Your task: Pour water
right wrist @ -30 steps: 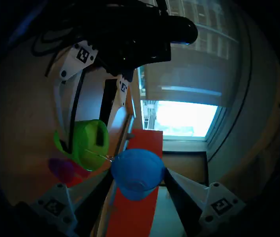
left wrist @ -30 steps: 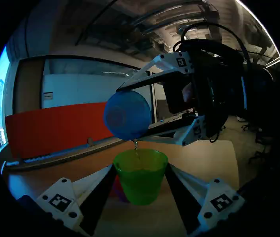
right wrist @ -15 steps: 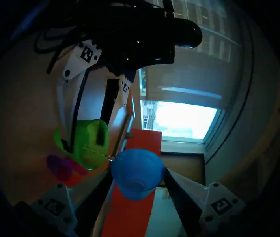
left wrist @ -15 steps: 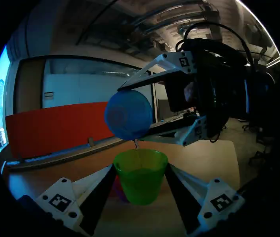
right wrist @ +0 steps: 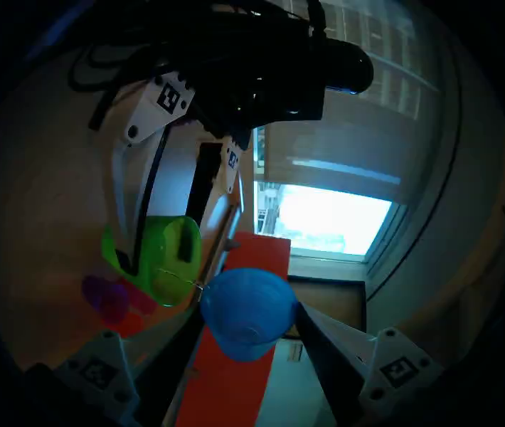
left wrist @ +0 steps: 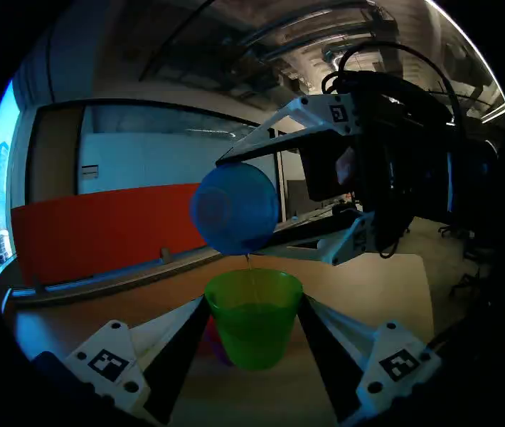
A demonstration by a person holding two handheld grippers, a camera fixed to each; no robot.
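right tongs [right wrist: 247, 322] tip translucent blue cup [left wrist: 235, 208], water [left wrist: 247, 260] trickling into green cup [left wrist: 254, 320].

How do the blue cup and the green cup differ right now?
The blue cup is tipped on its side in the right gripper; the green cup stands upright in the left gripper. The blue cup, higher, dribbles a thin stream; the green cup below catches it. Both are tapered plastic cups.

claw [right wrist: 247, 320] clamping blue cup [right wrist: 245, 307], green cup [right wrist: 166, 262] beside

Dim, bluish, window-backlit fisheye frames
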